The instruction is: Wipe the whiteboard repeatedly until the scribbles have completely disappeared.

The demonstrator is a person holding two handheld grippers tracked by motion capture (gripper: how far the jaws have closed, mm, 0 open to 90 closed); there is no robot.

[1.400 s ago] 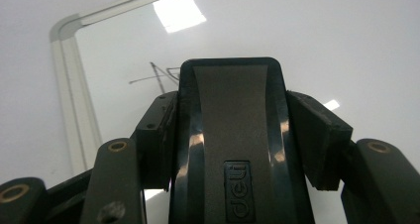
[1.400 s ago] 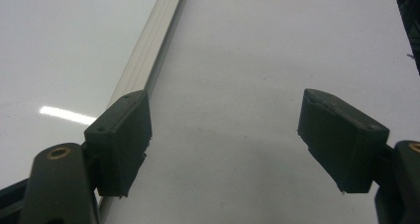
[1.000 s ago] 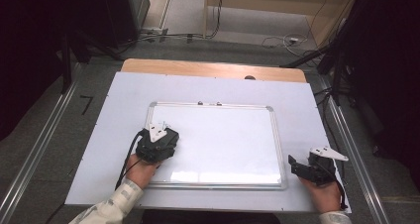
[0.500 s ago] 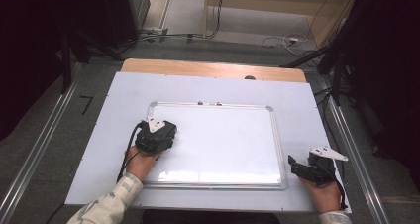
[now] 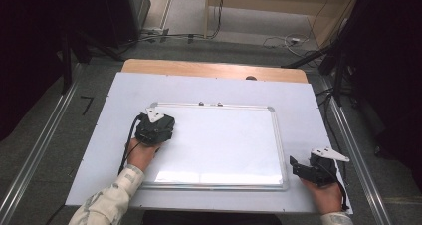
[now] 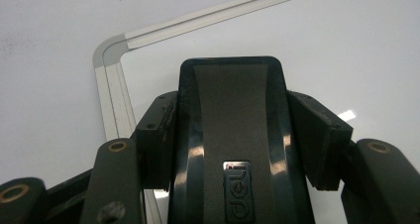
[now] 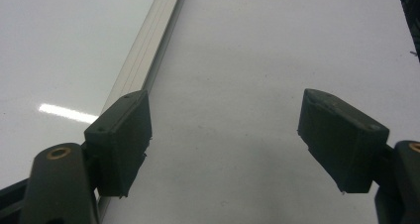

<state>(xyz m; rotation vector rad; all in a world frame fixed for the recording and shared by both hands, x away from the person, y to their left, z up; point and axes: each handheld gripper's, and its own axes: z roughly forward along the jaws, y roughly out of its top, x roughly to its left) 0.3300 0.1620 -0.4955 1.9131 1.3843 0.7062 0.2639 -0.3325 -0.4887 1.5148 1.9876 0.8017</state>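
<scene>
Eraser [image 6: 230, 135] clamped in left gripper [image 5: 154, 128], at whiteboard's [image 5: 224, 140] far-left corner | right gripper [image 7: 223, 140] jaws wide apart, holding nothing, just right of whiteboard's near-right edge, over white table cover [image 5: 303, 100]

A whiteboard [image 5: 219, 140] lies flat at the centre of the tabletop [image 5: 298, 95]. The left tool [image 5: 155, 128] sits over the board's near-left area, holding an eraser [image 6: 230, 135]; the right tool [image 5: 298, 166] rests just off its right edge.
</scene>
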